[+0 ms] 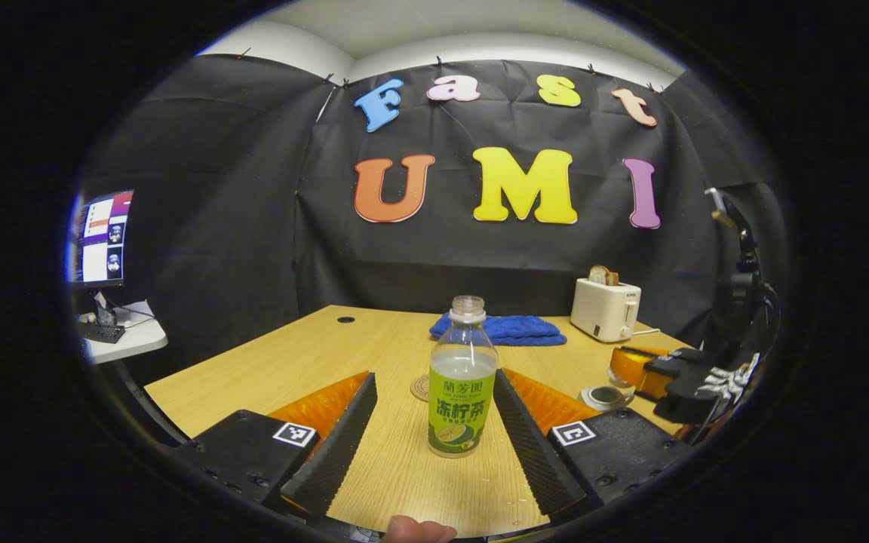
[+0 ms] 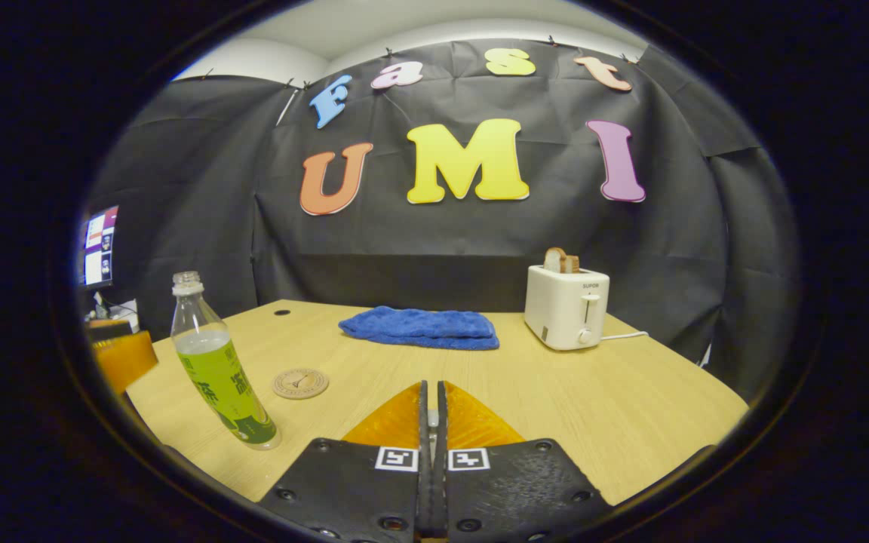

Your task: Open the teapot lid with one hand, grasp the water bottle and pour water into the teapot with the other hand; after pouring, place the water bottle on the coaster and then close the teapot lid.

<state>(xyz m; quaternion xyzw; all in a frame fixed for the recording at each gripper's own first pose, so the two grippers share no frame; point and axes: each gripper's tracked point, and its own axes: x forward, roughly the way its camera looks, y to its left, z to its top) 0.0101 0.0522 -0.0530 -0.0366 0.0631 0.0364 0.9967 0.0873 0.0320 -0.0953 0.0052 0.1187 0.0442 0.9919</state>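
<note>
On wooden table [image 2: 555,392], black-cloth booth | bottle [image 1: 462,385] upright, uncapped, between spread fingers of left gripper [image 1: 434,430], untouched | coaster [image 2: 300,383] just behind bottle | right gripper [image 2: 431,422] closed, holding nothing | towel [image 2: 421,328], toaster [image 2: 566,305] at back | monitor [image 1: 101,237] far left

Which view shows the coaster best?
The right gripper view: the coaster lies in full on the bare table, just right of the water bottle. In the left gripper view the water bottle hides most of it, leaving an edge showing at the bottle's left.
</note>
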